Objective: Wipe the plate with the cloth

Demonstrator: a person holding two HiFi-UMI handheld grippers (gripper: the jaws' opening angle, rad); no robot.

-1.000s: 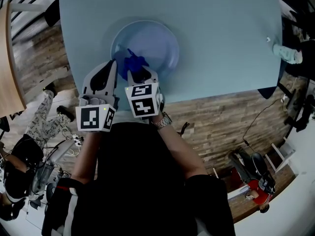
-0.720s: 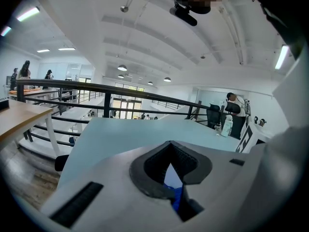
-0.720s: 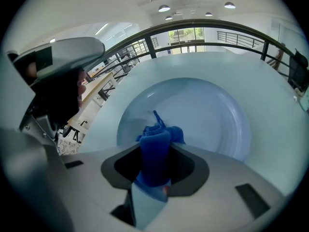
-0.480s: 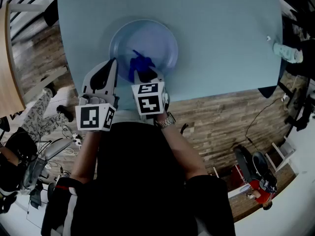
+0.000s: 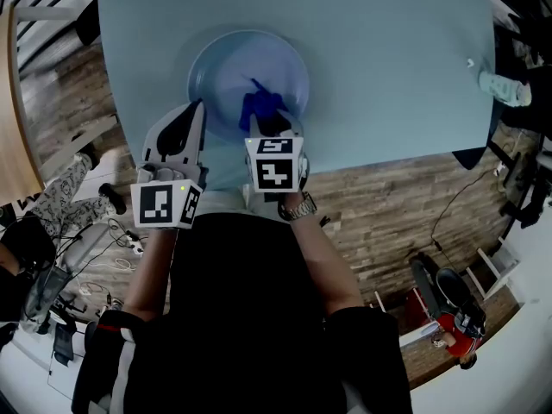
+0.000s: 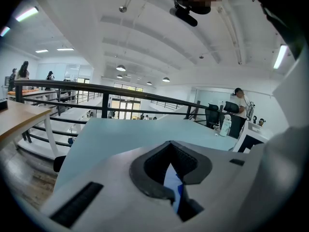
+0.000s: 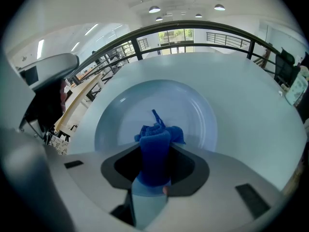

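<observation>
Two grippers work at the near edge of the pale blue table [image 5: 397, 67]. In the head view the plate [image 5: 197, 63] lies flat on the table just ahead of you. Your right gripper [image 5: 269, 126] reaches over the near rim. The blue cloth [image 5: 259, 106] is bunched at its tip, down on the plate's floor. Your left gripper [image 5: 198, 109] points at the near-left rim; from here you cannot tell whether it touches. The black-and-white squares on both cubes are patterns, not words.

In the left gripper view the jaws are drawn close. Only a thin slit is left, with a pale and blue sliver showing through it, and nothing you could name is gripped.

In the right gripper view the jaws are clamped on the cloth, and its wad sticks out beyond them over the plate. The cloth looks soft, limp and light, so take it at the wad's middle and leave a loose end to drag. The plate looks stiff, smooth and light and will probably skate, so steady it at the rim. The bottle [image 7: 297, 88] at the far right carries no print you can read.
</observation>
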